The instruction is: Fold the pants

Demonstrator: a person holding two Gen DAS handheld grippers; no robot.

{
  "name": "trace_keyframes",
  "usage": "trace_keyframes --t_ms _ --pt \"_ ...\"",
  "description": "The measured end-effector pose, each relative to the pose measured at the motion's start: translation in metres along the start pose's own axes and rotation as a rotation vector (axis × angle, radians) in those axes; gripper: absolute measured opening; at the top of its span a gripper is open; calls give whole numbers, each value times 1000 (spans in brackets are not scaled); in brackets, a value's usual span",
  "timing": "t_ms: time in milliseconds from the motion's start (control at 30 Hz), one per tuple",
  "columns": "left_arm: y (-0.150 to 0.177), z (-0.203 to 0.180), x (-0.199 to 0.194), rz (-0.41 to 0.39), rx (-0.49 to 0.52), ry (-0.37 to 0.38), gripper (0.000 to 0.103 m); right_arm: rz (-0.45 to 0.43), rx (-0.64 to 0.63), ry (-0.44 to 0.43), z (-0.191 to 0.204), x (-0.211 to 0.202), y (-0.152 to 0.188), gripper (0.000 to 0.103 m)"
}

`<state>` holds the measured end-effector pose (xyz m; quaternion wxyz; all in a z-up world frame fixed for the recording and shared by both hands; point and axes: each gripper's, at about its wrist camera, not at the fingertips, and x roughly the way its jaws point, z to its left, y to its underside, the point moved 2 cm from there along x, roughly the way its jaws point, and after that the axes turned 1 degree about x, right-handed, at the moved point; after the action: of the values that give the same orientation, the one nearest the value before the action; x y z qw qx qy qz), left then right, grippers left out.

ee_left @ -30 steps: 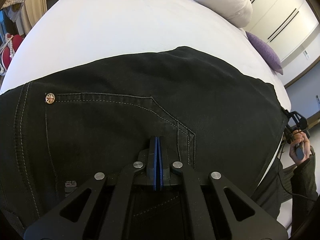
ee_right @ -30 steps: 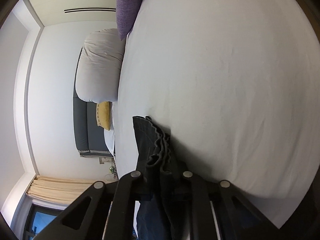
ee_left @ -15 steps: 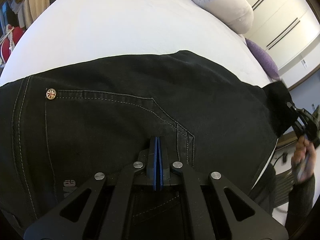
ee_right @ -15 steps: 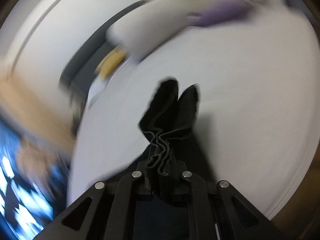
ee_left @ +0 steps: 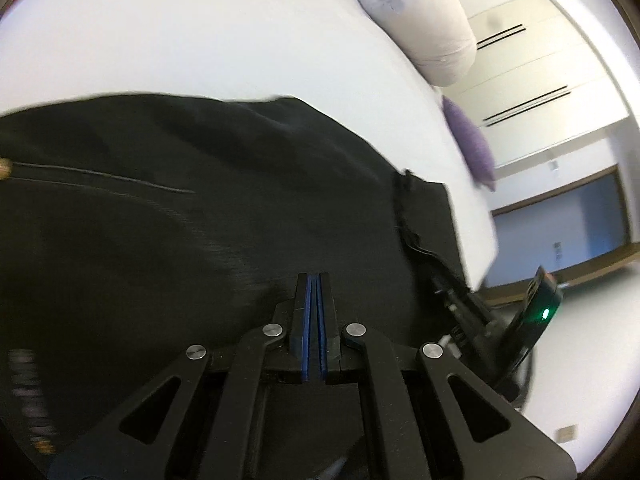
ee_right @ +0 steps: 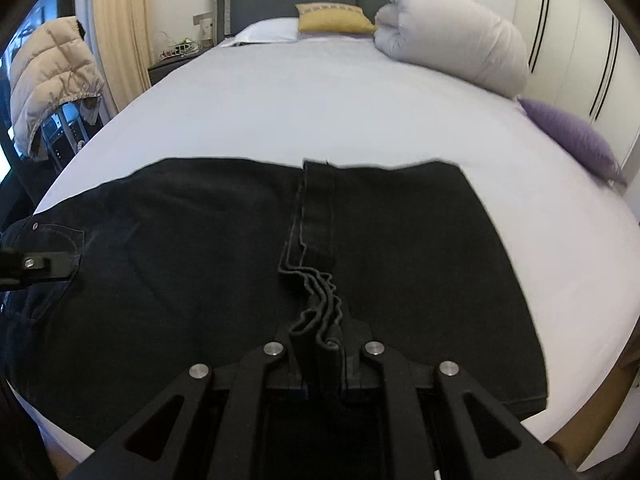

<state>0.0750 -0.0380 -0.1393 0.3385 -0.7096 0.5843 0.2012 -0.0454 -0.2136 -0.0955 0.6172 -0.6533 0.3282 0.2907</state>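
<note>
The right gripper [ee_right: 320, 344] is angling down over the black jeans [ee_right: 400, 248], clamping their bunched hems; the left gripper [ee_left: 314, 280] is pointing down, fully closed on nothing.

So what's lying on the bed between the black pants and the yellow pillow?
Nothing: only bare white sheet between pants and yellow pillow, in the right wrist view.

Pants [ee_left: 168, 240] blurred and cut off at the left edge of the left wrist view

Left gripper [ee_left: 315, 280] fingers pressed together; right gripper [ee_right: 320, 344] fingers clamped on fabric.
</note>
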Motion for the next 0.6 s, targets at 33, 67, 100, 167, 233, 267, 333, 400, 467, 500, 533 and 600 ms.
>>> trace_keyframes --t_ms 33,67,100,167,233,267,333,400,467,500,533,600 --pt "-3 -5 4 12 -6 28 3 -19 -21 7 4 -6 -1 11" --pt "-7 -12 7 22 -12 69 4 -28 -34 12 9 -8 1 11" --pt "-10 -18 10 30 -21 103 11 -40 -50 17 14 -12 2 11" --pt "-21 -29 18 47 -44 164 41 -65 -76 16 24 -21 2 11" --pt "-30 -37 20 32 -41 176 89 -88 -102 9 33 -31 0 11" --pt "-35 -41 21 25 -40 182 90 -97 -118 7 37 -35 0 11" --pt "-43 -45 25 47 -49 207 92 -117 -146 9 47 -42 -1 11" --pt "-48 -46 31 83 -66 220 92 -131 -153 -3 54 -47 -3 11" --pt "-50 -44 37 118 -71 212 92 -143 -167 -11 60 -51 -4 11" --pt "-50 -42 38 126 -75 205 92 -149 -179 -14 65 -54 -5 11" --pt "-51 -39 38 134 -84 201 90 -155 -196 -17 70 -56 -4 11" --pt "-51 -33 37 149 -94 205 75 -165 -221 -26 77 -59 -3 11"
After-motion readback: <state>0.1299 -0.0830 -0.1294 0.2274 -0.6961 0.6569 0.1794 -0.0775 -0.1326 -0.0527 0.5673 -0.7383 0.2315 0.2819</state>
